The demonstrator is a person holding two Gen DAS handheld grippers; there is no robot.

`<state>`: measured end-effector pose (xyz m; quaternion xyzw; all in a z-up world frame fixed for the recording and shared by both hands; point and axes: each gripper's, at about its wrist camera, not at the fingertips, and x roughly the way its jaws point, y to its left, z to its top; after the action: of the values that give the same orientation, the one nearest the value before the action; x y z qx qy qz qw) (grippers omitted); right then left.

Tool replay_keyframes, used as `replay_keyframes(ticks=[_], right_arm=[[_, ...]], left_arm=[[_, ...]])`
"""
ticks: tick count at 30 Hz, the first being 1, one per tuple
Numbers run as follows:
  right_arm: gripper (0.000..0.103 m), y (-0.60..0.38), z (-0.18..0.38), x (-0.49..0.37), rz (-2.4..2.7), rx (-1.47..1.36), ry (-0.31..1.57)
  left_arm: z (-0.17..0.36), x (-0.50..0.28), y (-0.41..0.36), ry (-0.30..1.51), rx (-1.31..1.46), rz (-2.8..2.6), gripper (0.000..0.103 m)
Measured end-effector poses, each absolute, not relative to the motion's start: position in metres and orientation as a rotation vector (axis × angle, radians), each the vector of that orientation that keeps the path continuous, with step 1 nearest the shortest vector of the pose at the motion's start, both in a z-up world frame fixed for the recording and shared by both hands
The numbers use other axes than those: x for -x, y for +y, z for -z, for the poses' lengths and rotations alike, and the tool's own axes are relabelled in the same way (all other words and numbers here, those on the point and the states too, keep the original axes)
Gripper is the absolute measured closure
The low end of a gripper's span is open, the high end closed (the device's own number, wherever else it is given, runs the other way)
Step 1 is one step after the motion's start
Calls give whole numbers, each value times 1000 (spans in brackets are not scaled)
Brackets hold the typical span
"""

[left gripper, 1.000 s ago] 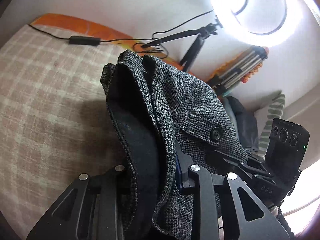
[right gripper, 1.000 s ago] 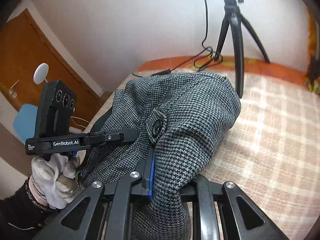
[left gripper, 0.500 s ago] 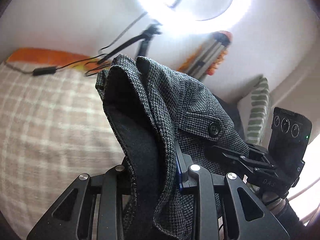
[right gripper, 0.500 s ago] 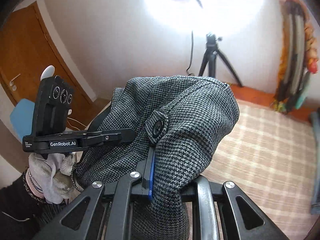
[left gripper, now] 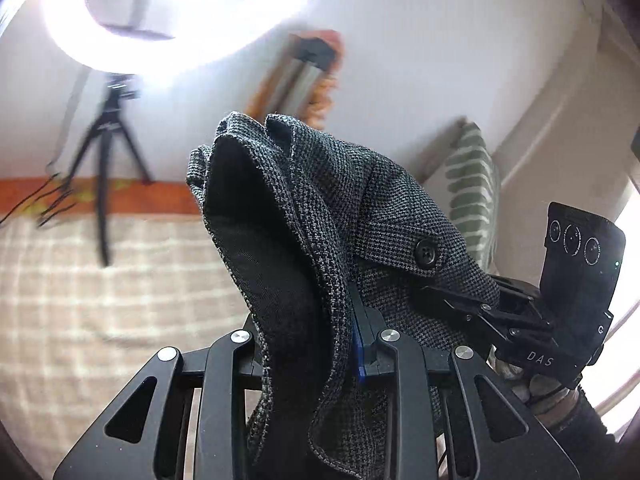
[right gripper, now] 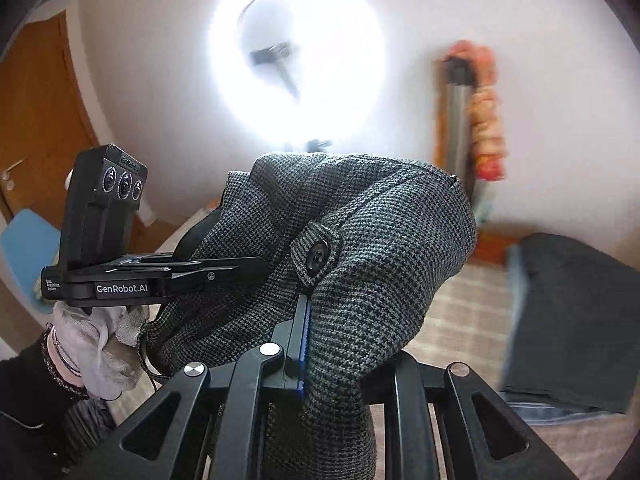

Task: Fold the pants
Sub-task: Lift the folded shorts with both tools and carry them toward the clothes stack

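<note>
The grey houndstooth pants (left gripper: 352,216) hang bunched in the air above the checked bed (left gripper: 80,300). My left gripper (left gripper: 340,344) is shut on their waistband, whose dark lining faces left. My right gripper (right gripper: 320,340) is shut on the same waistband (right gripper: 380,248) beside a buttoned tab (right gripper: 318,258). Each gripper shows in the other's view: the right one (left gripper: 520,320) at the right of the left wrist view, the left one (right gripper: 160,276) at the left of the right wrist view. The fabric hides the fingertips.
A lit ring light (right gripper: 296,64) on a tripod (left gripper: 108,160) stands at the bed's far edge by the white wall. A folded dark garment (right gripper: 568,320) lies on the bed at right. A striped pillow (left gripper: 472,192) and a wooden door (right gripper: 40,128) are at the sides.
Both grippers have lifted and tilted up with the pants. The bed has dropped lower in both views and the ring light has shifted across them.
</note>
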<state>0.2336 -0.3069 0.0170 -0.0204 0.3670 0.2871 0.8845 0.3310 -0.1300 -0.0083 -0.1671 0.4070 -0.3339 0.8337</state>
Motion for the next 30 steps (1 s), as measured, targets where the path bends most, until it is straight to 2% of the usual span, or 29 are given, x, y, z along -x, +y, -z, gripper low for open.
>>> replay_keyframes(ticks=[9,19,30], right_arm=[[89,-401,-31,-248,-458,63,745],[89,-462,-47,-280,-332,195,714],[89,-518,-19,-342,-270,216,730]], left_arm=[[3,-363,-235,866,282,800,77],[-2,-405,-311,836,243,840,77],[31,-444,-368,872,208,813,77]])
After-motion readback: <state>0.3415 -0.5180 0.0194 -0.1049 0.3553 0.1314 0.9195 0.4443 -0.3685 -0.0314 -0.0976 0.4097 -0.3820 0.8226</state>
